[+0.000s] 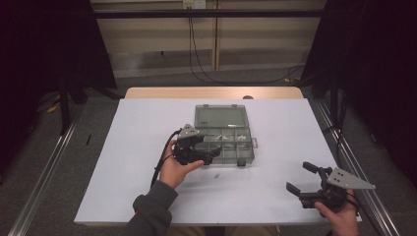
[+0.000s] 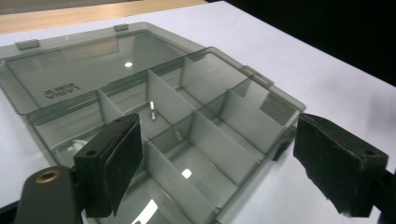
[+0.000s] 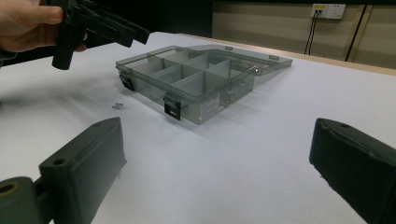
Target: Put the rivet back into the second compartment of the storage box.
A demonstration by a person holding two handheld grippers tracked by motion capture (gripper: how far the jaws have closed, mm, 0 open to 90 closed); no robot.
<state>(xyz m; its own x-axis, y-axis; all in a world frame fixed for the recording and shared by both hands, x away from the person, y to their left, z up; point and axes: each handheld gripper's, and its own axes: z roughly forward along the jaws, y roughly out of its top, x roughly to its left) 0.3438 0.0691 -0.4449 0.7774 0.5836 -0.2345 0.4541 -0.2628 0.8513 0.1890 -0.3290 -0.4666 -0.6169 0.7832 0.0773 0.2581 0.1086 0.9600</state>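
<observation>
So the grey organizer box [image 1: 224, 140] sits about mid-table with its lid flipped flat open behind it, and the left gripper [image 1: 212, 155] hangs right over the box's near-left corner. Its jaws are spread wide with nothing between them; from the left gripper view I'm looking straight down into the compartments, and there are a couple of tiny metal bits [image 2: 152, 110] lying in one of the middle cells. There's also 1 small loose screw [image 1: 216, 175] on the white table [image 1: 275, 196] just in front of the box, on the person's side. The right gripper [image 1: 301, 178] sits well off to the box's front-right, jaws also spread and empty, not doing anything.

What I'd worry about: that screw is tiny, and those chunky pads could easily flick it away instead of pinching it. The box looks light too, so a bump on its front wall would probably shove it.
</observation>
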